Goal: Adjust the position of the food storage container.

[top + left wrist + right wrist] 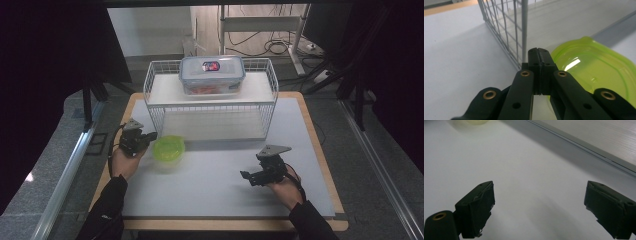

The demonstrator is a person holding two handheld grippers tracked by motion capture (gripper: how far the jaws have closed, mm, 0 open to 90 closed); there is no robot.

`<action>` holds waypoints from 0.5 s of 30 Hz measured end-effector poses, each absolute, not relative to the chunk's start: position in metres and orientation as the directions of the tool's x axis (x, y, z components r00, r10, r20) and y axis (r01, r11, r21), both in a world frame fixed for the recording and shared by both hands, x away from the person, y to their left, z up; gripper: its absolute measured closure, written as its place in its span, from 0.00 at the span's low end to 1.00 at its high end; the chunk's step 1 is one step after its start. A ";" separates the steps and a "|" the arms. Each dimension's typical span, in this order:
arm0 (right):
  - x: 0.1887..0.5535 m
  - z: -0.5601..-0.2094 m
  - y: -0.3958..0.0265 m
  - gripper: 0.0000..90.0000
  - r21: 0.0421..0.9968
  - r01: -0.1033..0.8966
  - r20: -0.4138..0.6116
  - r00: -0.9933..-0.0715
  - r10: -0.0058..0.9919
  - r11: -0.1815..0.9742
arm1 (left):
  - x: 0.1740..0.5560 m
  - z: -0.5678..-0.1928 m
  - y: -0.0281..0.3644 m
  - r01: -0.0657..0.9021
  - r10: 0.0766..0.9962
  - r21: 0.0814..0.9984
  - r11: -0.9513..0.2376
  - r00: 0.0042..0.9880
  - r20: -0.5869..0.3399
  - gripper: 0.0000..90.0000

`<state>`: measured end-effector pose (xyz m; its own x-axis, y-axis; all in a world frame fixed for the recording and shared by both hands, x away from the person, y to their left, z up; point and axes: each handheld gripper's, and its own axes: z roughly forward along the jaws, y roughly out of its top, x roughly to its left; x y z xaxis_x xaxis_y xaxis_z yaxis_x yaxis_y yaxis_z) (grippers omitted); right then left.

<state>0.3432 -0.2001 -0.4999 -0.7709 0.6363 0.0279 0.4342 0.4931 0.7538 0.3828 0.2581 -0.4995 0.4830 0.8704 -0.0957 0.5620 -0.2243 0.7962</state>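
Green lid sits just right of left hand-held gripper, jaws together, empty; right hand-held gripper apart, far off.

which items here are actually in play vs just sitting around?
In play:
- green container, beside the shut left gripper
- left gripper, nothing between its jaws

Sitting around:
- wire shelf
- clear lidded box on top of it
- right gripper, open, over bare mat

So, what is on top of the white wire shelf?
A clear box with a blue-edged lid stands on the wire shelf. Something red shows inside it; what it is cannot be told.
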 end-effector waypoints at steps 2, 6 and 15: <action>0.343 -0.500 -0.200 0.11 0.752 0.434 0.028 -0.773 0.634 0.496 | 0.384 -0.502 0.257 0.570 0.873 0.788 -0.233 0.479 -0.088 1.00; 0.343 -0.500 -0.199 0.11 0.747 0.436 0.027 -0.775 0.632 0.502 | 0.385 -0.507 0.255 0.582 0.875 0.775 -0.247 0.477 -0.079 1.00; 0.343 -0.501 -0.200 0.11 0.745 0.439 0.029 -0.775 0.632 0.503 | 0.378 -0.509 0.253 0.597 0.873 0.765 -0.242 0.478 -0.096 1.00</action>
